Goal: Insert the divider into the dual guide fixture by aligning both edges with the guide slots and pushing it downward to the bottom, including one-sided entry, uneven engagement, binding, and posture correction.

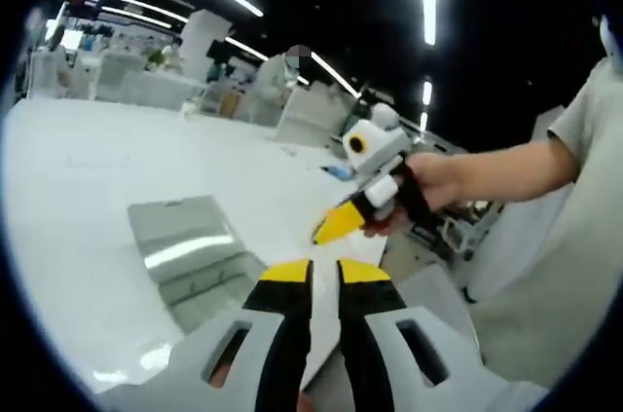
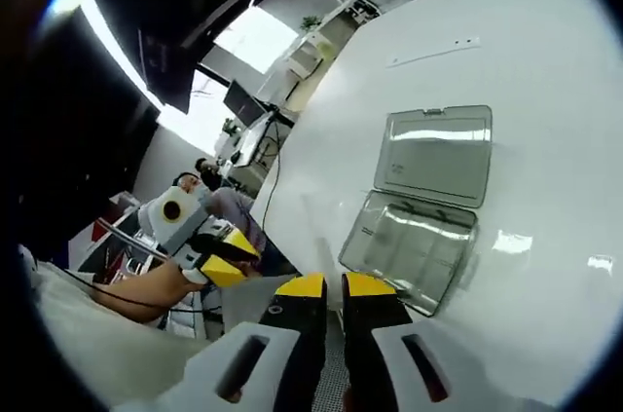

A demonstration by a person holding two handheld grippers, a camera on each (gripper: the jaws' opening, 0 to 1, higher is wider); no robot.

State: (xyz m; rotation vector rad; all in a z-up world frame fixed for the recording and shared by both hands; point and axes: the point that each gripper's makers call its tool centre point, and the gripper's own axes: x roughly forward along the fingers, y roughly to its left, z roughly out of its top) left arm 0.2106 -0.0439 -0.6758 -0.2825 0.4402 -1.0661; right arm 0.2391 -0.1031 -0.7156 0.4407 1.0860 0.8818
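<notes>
My left gripper is shut on a thin pale divider sheet, which runs edge-on between its yellow-tipped jaws. In the right gripper view the same sheet shows grey, just below the left gripper and beside my own left jaw. My right gripper has its jaws nearly together, and I see nothing clearly between them. From the left gripper view the right gripper hangs close above the sheet's far end, tips together. A clear plastic box lies open on the white table, lid folded back.
The open box is to the left of my left jaws on the table. A person's forearm carries the right gripper. The table's edge runs near both grippers. Desks, monitors and seated people stand beyond it.
</notes>
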